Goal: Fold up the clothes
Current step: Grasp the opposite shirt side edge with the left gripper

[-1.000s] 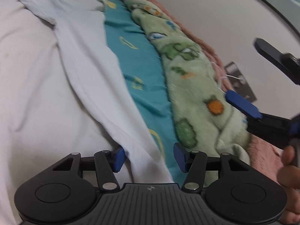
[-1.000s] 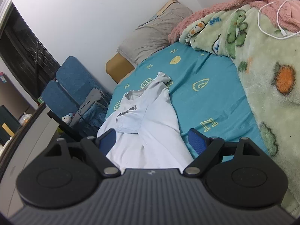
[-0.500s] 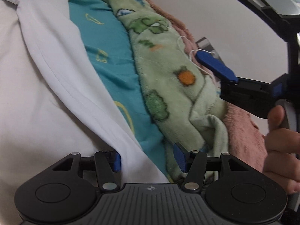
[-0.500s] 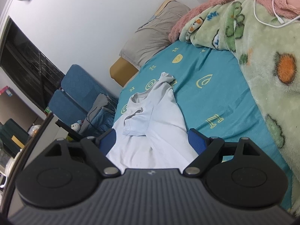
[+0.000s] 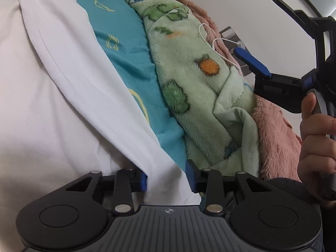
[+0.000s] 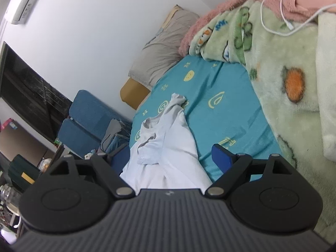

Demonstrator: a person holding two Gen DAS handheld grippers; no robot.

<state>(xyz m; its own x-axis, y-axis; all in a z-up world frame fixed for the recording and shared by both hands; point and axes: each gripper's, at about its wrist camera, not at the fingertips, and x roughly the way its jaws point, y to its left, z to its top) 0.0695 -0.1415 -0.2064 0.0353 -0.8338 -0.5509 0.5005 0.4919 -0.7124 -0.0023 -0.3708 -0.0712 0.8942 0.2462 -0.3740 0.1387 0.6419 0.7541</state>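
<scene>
White shirt [image 6: 168,147] lies on the bed [image 6: 226,109], along the edge nearest the blue chairs. Left hand-held gripper [image 5: 167,178]: jaws closing, shirt's hem corner between the pads, not yet pinched. Right hand-held gripper [image 6: 168,157]: released, jaws wide, above the shirt, holding nothing. Green blanket [image 5: 199,84] heaped along the bed's far side

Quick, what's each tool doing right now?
Left tool: closing, white shirt edge between its fingers.
Right tool: open, holding nothing, above the shirt.
</scene>
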